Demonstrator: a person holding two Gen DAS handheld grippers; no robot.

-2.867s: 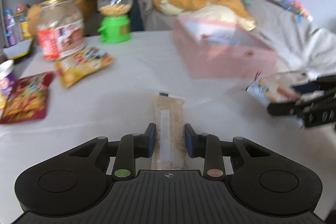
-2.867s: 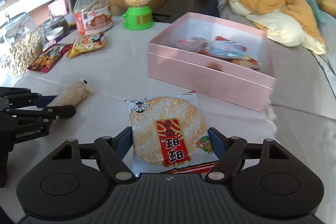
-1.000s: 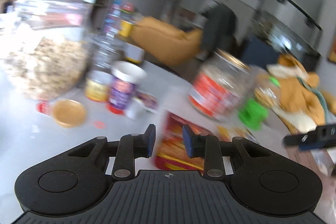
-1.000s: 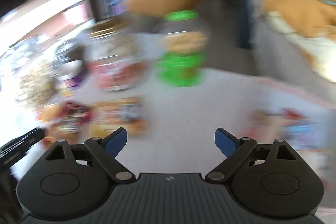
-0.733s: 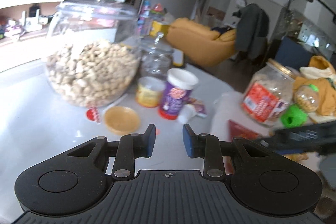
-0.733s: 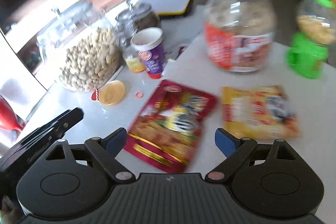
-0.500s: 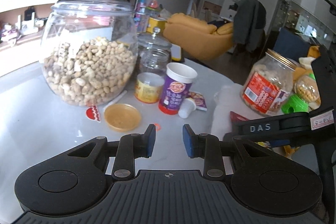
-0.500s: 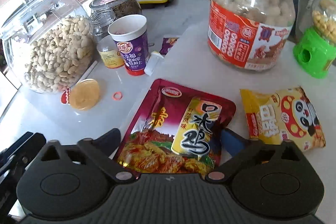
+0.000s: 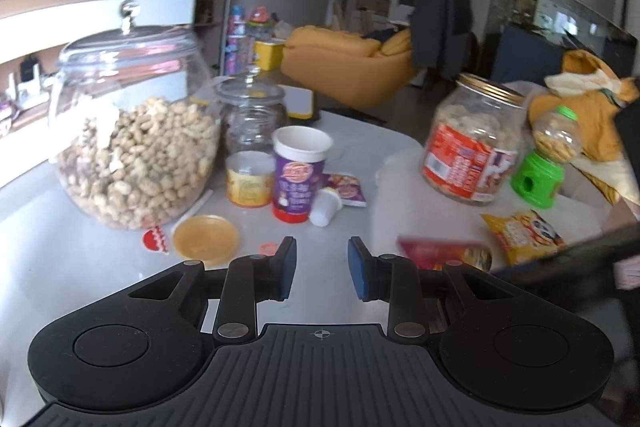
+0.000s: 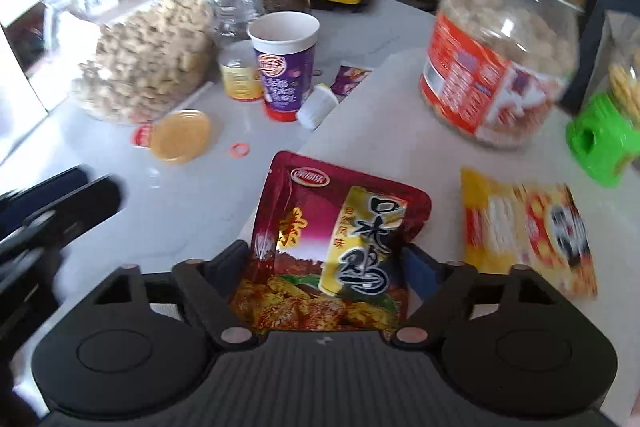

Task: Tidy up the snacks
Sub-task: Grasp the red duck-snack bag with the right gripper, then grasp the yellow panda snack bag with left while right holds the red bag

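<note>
My right gripper is shut on the dark red snack packet, whose near end sits between the fingers while the far end bends up off the white table. The packet also shows in the left wrist view. A yellow panda snack bag lies just right of it, also in the left wrist view. My left gripper is open and empty, above bare table near the jars. It shows blurred at the left of the right wrist view.
A big glass peanut jar, a small glass jar, a yellow tin, a purple cup, a yellow lid, a red-labelled plastic jar and a green candy dispenser crowd the table's far side.
My right gripper has closed in on the red packet and taken hold of it, lifting its end. My left gripper stays open and has swung slightly away from the jars.
</note>
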